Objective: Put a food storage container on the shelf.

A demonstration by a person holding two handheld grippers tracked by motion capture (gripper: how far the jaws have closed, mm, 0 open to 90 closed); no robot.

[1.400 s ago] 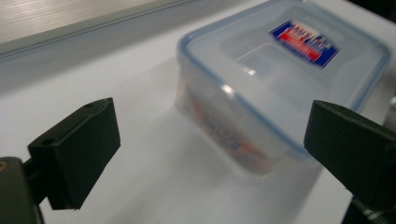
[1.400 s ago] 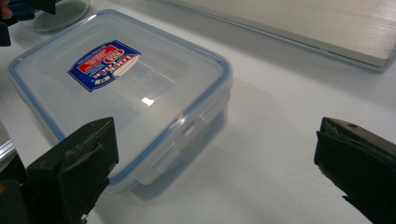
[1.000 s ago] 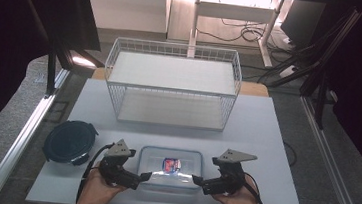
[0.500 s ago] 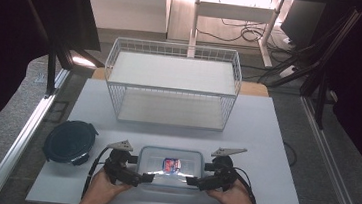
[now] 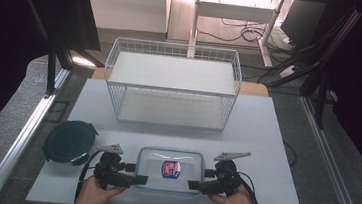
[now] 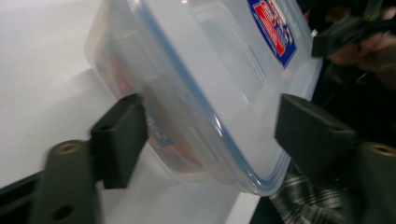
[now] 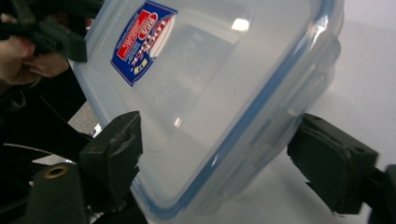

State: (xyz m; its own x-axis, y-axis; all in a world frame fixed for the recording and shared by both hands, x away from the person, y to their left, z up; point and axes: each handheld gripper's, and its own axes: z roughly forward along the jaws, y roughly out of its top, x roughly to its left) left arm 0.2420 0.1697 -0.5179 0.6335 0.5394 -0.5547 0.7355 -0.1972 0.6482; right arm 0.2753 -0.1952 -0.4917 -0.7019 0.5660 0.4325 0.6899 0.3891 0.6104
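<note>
We are holding the left gripper (image 5: 136,174) at the left end of the clear lidded container (image 5: 170,170), which is lying on the white table (image 5: 275,141) near its front edge, between our two hands. Its jaws have just been closing, with that end of the container between them. In the left gripper view the container (image 6: 205,88) is sitting between the two black pads: the left pad is touching the container's side wall, while the other is standing just beside the lid's rim, and we cannot tell whether it is pressing there.

The right gripper (image 5: 196,180) is meeting the container's right end. Its jaws have also just been closing around that end. In the right gripper view the left pad is lying against the lid's edge near the blue seal of the container (image 7: 215,93), and the right pad is sitting just beside the latch flap, with contact there unclear. The lid is bearing a red and blue label (image 5: 171,169).

To the left of the left gripper a dark round lid (image 5: 69,140) is resting on the table. Farther back a white wire basket (image 5: 171,83) is standing on the table. Beyond the table, cables are trailing over the floor by a desk frame.
</note>
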